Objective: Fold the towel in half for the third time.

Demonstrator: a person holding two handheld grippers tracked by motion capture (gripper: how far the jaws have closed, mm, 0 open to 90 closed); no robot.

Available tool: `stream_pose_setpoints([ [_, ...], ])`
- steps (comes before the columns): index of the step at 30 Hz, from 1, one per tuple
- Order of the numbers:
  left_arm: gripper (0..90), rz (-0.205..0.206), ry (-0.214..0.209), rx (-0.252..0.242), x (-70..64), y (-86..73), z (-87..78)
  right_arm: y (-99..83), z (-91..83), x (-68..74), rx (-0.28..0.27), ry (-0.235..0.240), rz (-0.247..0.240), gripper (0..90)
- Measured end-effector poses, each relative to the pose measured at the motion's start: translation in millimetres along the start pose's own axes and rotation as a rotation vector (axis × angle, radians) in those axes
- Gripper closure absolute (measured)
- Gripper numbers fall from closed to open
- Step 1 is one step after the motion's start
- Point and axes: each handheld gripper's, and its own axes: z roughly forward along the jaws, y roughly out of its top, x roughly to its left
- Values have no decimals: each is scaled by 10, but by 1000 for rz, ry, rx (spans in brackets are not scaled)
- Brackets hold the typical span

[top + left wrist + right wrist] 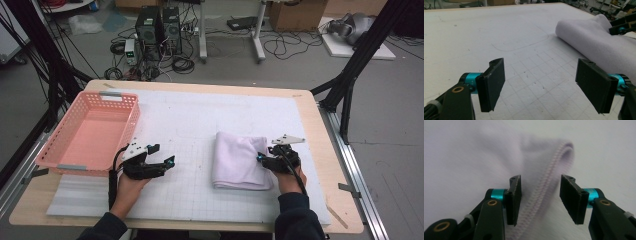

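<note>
Worktop (310, 120) carries a white gridded mat (200, 125). Pink basket (90, 132) sits at its left edge. Folded white towel (240, 161) lies right of centre. Right gripper (262, 159) is at the towel's right edge, jaws partly spread around a stitched hem (544, 187). Left gripper (167, 161) hovers wide apart over bare mat beside the basket.

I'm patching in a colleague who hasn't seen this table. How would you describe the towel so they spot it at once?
Start at the wooden table covered by a white gridded mat. On the mat's right half, beside the right tongs, lies the folded towel. It is the only soft, pale lilac thing there; the pink plastic basket stands at the far left.
</note>
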Motion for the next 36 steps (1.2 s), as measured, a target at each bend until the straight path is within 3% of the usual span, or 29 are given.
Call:
stream_pose_setpoints([
  [2, 240, 3, -2, 3, -9, -2, 0, -45, -10, -65, 10, -38, 38, 491],
  [4, 240, 4, -4, 3, -18, -2, 0, -33, -66, -65, 30, -108, 17, 492],
  [5, 240, 5, -3, 2, -21, -3, 1, -15, -94, -59, 32, -116, 9, 492],
  [7, 241, 5, -3, 6, -19, -3, 8, 49, -151, -42, -9, -99, -2, 476],
  [10, 240, 4, -3, 6, -20, -2, 21, 209, -155, -16, -98, -18, -21, 459],
  [12, 240, 4, -4, 3, -21, 0, 23, 327, -93, 18, -126, 24, -42, 470],
  [15, 240, 4, -4, 4, -16, 1, 24, 474, 80, 93, -116, 51, -86, 531],
  [17, 240, 3, -4, 3, -11, 1, 23, 524, 244, 138, -58, 50, -109, 541],
  [21, 240, 1, -5, -1, -11, 2, 19, 521, 522, 162, 4, -8, -124, 522],
  [24, 240, 0, -6, 2, -8, 1, 14, 519, 570, 144, -17, -85, -105, 488],
  [26, 240, 1, -9, 0, -1, 1, 10, 515, 541, 122, -45, -100, -101, 482],
  [29, 240, -1, -6, -1, 0, 0, 9, 476, 411, 64, -101, -70, -49, 478],
  [31, 240, 3, -7, 3, -5, 2, 9, 433, 301, 15, -124, -28, -24, 459],
  [33, 240, 5, -10, 2, -8, 4, 11, 372, 183, -18, -143, 45, 3, 451],
  [36, 239, 5, -9, 3, -12, 2, 13, 236, -4, 7, -141, 124, -26, 398],
])
